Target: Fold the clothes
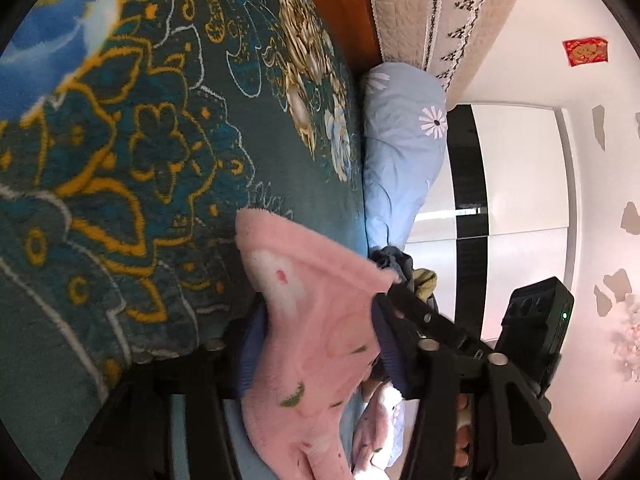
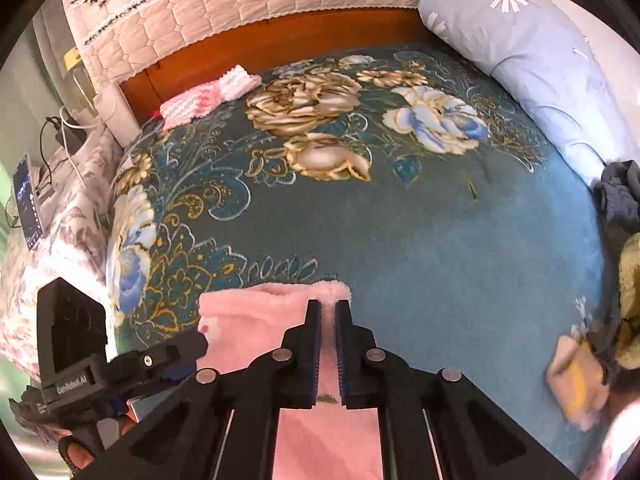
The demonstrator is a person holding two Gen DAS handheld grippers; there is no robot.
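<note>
Right gripper point(image 2: 328, 308): jaws drawn narrow, pinching the top hem of the pink fleece garment point(image 2: 256, 320) between the blue pads; the cloth runs down between the jaws and out of view below.
Left gripper point(image 1: 320, 344): jaws fairly wide apart, yet the same pink fleece garment point(image 1: 312, 320) fills the gap and drapes down through it; the pads press the cloth on both sides, so I judge it held, though more loosely than on the right.
Garment: held up by its top edge just above the near part of the bed point(image 2: 460, 248), with the two grippers close beside each other along the hem.
Risk, grip: the thick fleece could slide out of the left gripper if it is pulled sideways, since the hold there looks shallow and bunched.
Risk, fold: with the hem gathered between close-set grippers, the cloth may go down creased or lopsided.
Risk, surroundings: the loose clothes pile point(image 2: 620, 208) at the right edge lies near enough to snag a swinging hem.
Farther out: a folded pink-and-white cloth point(image 2: 208, 98) lies at the headboard, a blue daisy pillow point(image 2: 532, 52) at the far right.
</note>
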